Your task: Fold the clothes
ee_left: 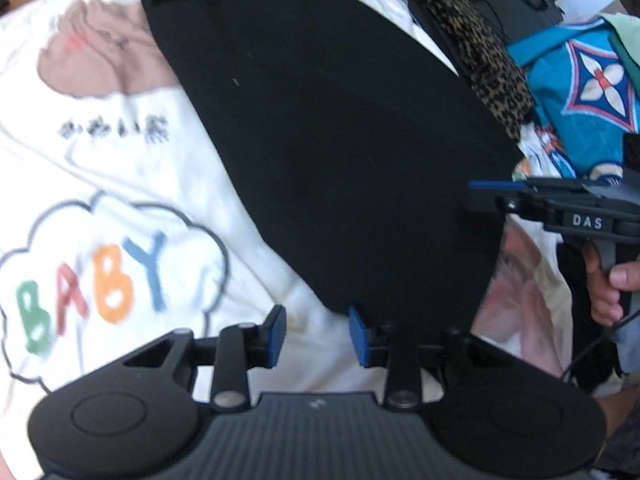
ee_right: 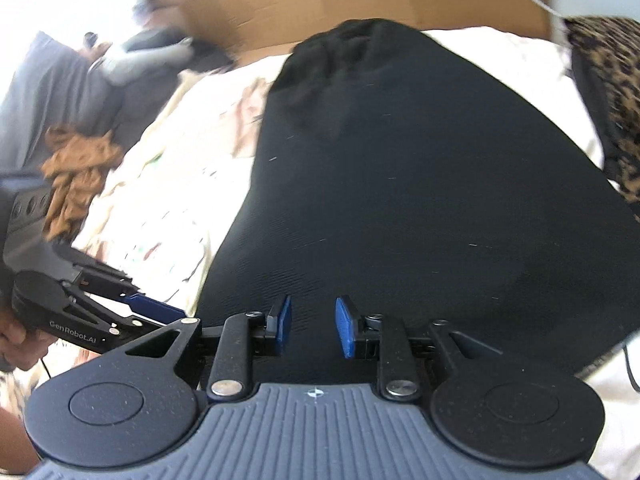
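A black garment (ee_left: 340, 140) lies spread flat on a white sheet printed with "BABY" (ee_left: 100, 280), narrowing toward the far end. My left gripper (ee_left: 318, 336) is open at the garment's near left corner. Its right pad (ee_left: 360, 336) sits at the cloth edge and its left pad is over the sheet. The right gripper (ee_left: 476, 194) reaches the garment's right edge, held by a hand (ee_left: 608, 292). In the right wrist view the right gripper (ee_right: 314, 326) is open just over the black garment (ee_right: 400, 180), nothing between its pads. The left gripper (ee_right: 176, 316) shows at the left.
A leopard-print garment (ee_left: 488, 64) lies beside the black one on its right, also seen as leopard-print cloth (ee_right: 612, 100). A turquoise patterned cloth (ee_left: 580, 92) lies beyond it. Cardboard (ee_right: 320, 0) stands at the far end. A brown cloth (ee_right: 76, 168) and grey clothes (ee_right: 60, 92) lie left.
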`<act>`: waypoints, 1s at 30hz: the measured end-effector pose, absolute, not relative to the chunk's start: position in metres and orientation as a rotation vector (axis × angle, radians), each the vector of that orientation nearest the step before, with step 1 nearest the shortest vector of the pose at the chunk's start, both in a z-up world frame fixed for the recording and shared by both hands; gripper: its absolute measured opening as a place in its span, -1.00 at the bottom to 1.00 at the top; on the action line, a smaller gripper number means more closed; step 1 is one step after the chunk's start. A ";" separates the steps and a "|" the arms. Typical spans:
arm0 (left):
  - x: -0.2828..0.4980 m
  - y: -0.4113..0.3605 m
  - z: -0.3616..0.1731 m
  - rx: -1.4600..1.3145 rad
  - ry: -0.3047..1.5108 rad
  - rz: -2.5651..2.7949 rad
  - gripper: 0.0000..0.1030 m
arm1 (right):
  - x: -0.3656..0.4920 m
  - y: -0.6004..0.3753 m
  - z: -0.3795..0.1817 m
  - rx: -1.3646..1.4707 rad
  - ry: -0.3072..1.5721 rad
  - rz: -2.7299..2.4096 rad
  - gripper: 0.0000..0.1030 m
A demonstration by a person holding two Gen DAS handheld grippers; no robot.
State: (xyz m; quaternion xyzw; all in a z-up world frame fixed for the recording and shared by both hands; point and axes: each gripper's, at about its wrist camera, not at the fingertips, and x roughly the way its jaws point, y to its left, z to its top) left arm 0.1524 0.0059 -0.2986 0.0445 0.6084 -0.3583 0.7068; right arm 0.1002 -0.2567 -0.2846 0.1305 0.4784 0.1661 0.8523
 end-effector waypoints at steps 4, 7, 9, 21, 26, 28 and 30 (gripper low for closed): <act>0.143 0.007 -0.306 0.016 1.387 -0.846 -0.27 | 0.097 -0.244 -0.285 0.250 1.018 0.391 -0.44; 0.143 0.010 -0.308 -0.078 1.407 -0.868 -0.24 | 0.093 -0.239 -0.286 0.237 1.027 0.417 -0.44; 0.146 0.017 -0.309 -0.163 1.429 -0.862 -0.18 | 0.091 -0.237 -0.287 0.233 1.034 0.434 -0.44; 0.156 0.027 -0.294 -0.398 1.392 -0.893 -0.18 | 0.081 -0.216 -0.281 0.205 1.016 0.581 0.00; 0.160 0.021 -0.290 -0.390 1.365 -0.926 -0.18 | 0.081 -0.203 -0.288 0.148 1.023 0.601 0.03; 0.161 0.022 -0.290 -0.396 1.362 -0.929 -0.18 | 0.081 -0.201 -0.294 0.109 1.033 0.590 -0.10; 0.162 0.022 -0.291 -0.385 1.356 -0.930 -0.18 | 0.083 -0.205 -0.297 0.087 1.041 0.563 -0.65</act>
